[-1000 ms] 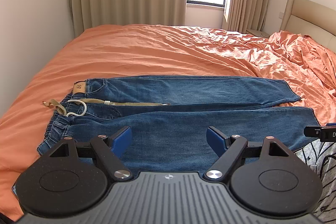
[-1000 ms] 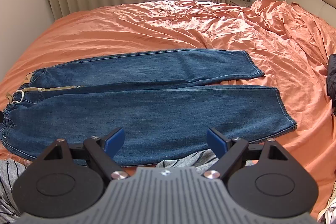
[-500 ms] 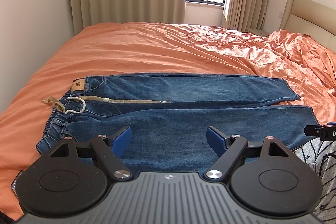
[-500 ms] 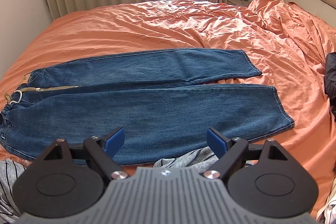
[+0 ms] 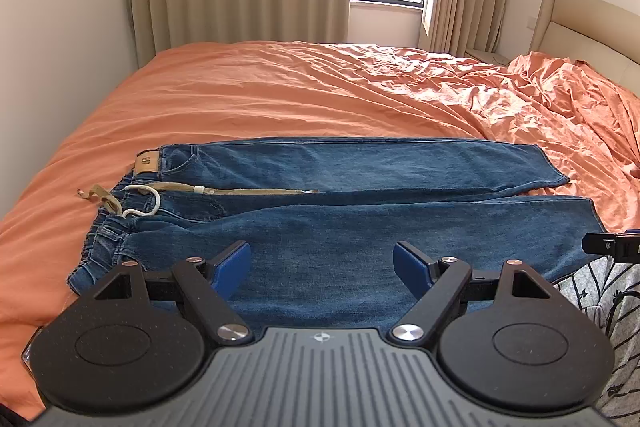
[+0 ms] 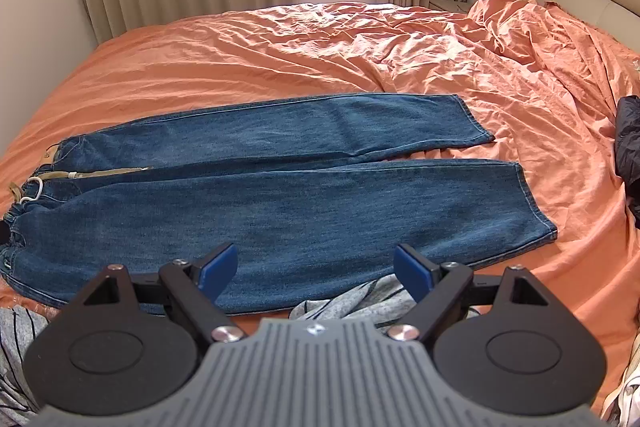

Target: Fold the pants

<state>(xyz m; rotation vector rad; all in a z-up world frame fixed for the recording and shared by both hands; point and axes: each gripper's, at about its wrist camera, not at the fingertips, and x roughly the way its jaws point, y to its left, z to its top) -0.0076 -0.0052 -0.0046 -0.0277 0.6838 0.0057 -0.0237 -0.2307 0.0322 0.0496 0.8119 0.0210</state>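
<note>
Blue denim pants [image 5: 340, 211] lie flat across the orange bed [image 5: 280, 95], waistband left and hems right, legs side by side, ready for folding. The left gripper [image 5: 322, 261] and right gripper [image 6: 316, 265] hover at the near edge, both wide and empty.

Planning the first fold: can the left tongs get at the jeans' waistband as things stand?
Probably yes. The left tongs hang open over the jeans, and nothing lies between them and the waistband.
</note>
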